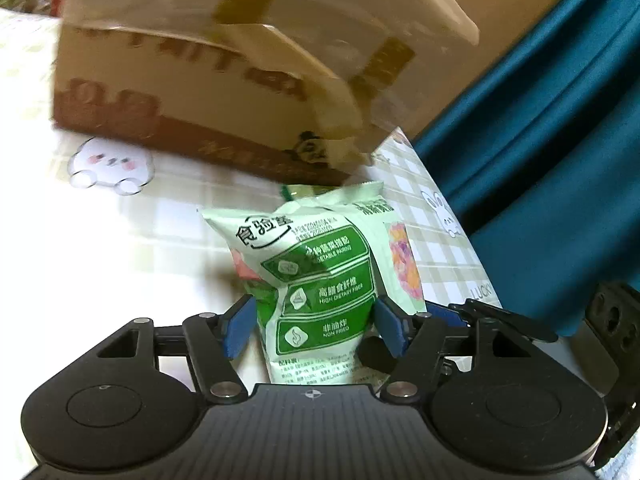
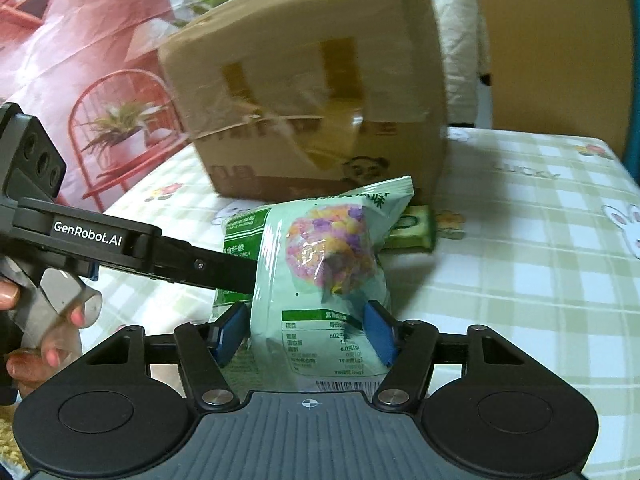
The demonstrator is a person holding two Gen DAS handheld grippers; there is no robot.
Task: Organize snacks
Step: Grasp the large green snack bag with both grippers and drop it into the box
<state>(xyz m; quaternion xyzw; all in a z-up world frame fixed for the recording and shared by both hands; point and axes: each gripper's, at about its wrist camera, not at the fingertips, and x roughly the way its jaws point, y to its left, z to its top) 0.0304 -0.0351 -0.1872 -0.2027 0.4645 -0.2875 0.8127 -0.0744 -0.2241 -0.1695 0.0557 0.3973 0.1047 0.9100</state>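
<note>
Snack bags: we count one pale green bag (image 2: 320, 280) standing upright.
Smaller green packets: we see one (image 2: 412, 227) lying behind the bag.
Cardboard boxes: we count one (image 2: 312, 92), taped along its seams.
Claws: we see two, a left claw (image 1: 314, 326) and a right claw (image 2: 308, 334).
Tables: we count one table (image 2: 520, 264), under a checked cloth.

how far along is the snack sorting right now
Early on. Nothing looks put away yet: the cardboard box is taped shut. In hand: a green snack bag stands between both grippers, left and right. Still left: that bag and a smaller green packet behind it.
</note>
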